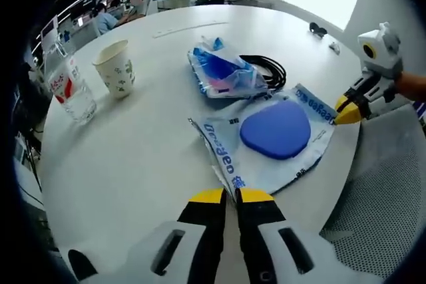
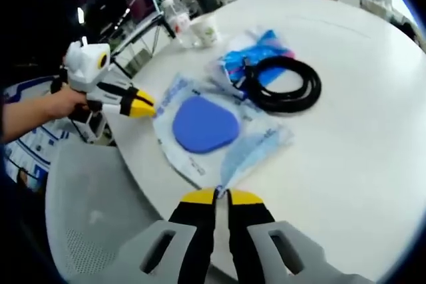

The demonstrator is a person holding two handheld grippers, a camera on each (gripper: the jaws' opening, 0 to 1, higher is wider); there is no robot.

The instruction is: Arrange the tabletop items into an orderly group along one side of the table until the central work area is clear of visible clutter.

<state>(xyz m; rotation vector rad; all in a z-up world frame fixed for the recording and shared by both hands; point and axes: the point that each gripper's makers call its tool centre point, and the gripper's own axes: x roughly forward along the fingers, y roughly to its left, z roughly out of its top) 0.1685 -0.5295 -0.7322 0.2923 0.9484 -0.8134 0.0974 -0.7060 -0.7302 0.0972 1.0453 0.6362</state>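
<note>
- Left gripper, jaws closed, pinches one edge of a clear printed plastic bag lying near the rim of a round white table.
- Right gripper, jaws also closed, pinches the bag's opposite edge; a blue rounded pad lies inside.
- Just beyond the bag sit a crumpled blue-and-white packet and a coiled black cable.
- A patterned paper cup and a clear plastic cup stand together, well apart from the bag.
</note>
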